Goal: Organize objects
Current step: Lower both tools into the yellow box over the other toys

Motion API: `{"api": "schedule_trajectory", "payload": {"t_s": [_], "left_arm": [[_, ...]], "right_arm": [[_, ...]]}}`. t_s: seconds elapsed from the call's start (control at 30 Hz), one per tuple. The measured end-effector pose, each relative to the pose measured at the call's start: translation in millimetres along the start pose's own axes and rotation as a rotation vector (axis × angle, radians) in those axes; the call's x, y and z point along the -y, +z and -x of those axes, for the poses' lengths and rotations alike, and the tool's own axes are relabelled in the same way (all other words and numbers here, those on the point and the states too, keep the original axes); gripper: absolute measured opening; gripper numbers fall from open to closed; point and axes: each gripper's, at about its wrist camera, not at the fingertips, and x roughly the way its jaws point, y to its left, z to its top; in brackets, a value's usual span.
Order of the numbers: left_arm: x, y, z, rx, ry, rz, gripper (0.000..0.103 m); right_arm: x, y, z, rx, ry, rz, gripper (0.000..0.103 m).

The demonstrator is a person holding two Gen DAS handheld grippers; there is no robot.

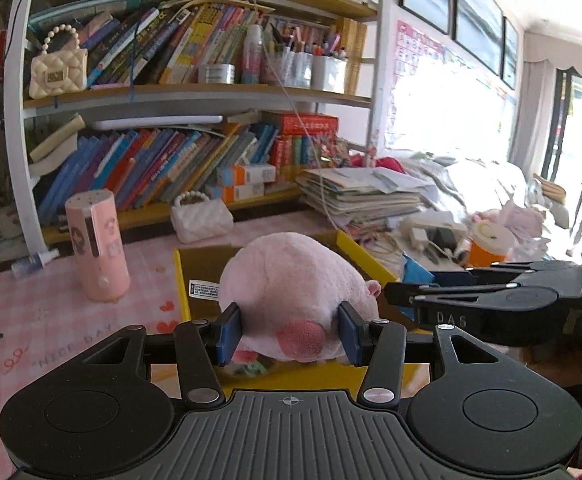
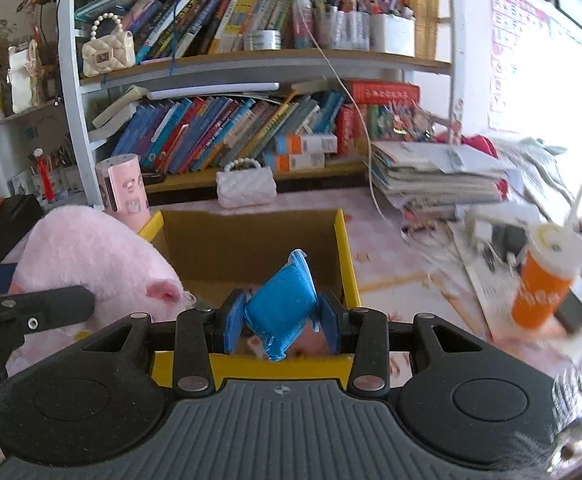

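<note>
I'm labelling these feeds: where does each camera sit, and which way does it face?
Left wrist: on the left gripper, facing the bookshelf; holds a pink plush toy; right gripper at right.
Right wrist: on the right gripper, same direction; holds a blue packet.
Shared: cardboard box, toy, shelf.

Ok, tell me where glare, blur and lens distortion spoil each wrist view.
Left wrist view: the window at right is blown out to white, and the bookshelf upright bows from fisheye curvature; the plush pig stays sharp. Right wrist view: the right edge is smeared by motion blur, including the orange cup; the blue packet is crisp.
</note>
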Motion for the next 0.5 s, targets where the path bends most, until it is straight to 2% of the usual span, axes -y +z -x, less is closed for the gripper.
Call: {"api": "schedule_trajectory", "payload": {"t_s": [0.23, 0.37, 0.5], "left_arm": [[-8.5, 7.1, -44.4, -0.055, 0.088, 0.039, 0.049], [-10.1, 7.7, -69.3, -0.100, 0.126, 0.063, 0.049], [-3.4, 11.2, -93.9, -0.127, 0.139, 0.039, 0.049]], "right_arm": [[2.6, 7.7, -45.3, -0.030, 0.033, 0.116, 0.037], [0.4, 3.3, -70.4, -0.093, 0.072, 0.185, 0.037], [-1.5, 2.2, -91.4, -0.158, 0.124, 0.223, 0.037]]}}
